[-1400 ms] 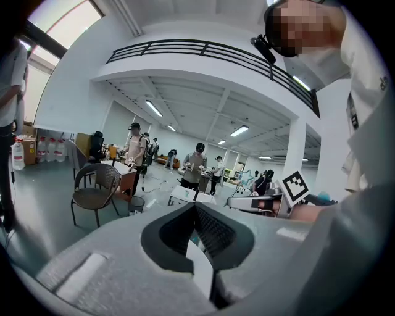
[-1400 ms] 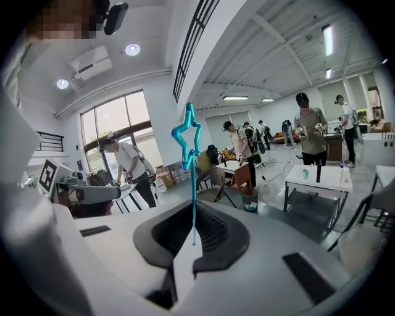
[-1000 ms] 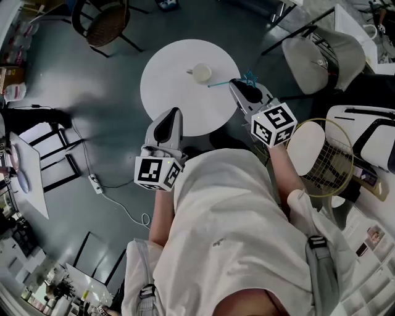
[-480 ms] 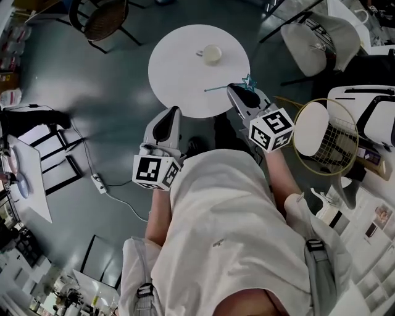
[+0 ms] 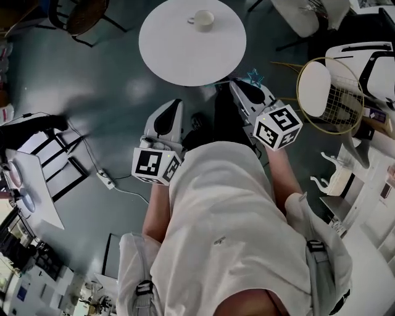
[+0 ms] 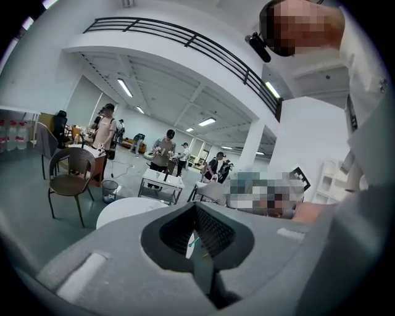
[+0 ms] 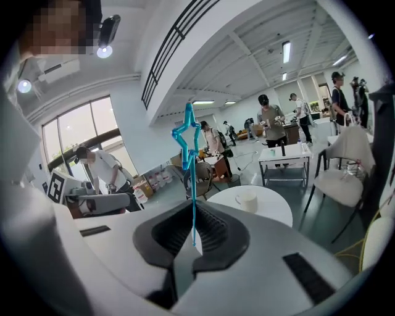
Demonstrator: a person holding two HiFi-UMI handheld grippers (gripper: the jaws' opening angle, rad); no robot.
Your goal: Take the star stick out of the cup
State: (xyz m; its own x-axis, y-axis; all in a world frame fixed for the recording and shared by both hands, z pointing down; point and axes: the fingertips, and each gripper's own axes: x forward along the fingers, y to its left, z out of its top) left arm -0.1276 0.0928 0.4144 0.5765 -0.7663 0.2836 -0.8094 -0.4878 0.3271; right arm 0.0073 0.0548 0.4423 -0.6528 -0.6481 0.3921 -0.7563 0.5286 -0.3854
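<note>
Here, the right gripper (image 7: pixel 192 239) clamps the blue star stick (image 7: pixel 187 134), well apart from the white cup (image 5: pixel 203 20) on the far round table (image 5: pixel 173 55); the left gripper (image 6: pixel 198 239) has its jaws together, empty.

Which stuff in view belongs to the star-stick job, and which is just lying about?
Job: star stick, clamped in the right hand-held gripper; cup; round white table under the cup.

Lying about: wire chair; dark chair; power strip on the floor; left hand-held gripper, shut and empty.
</note>
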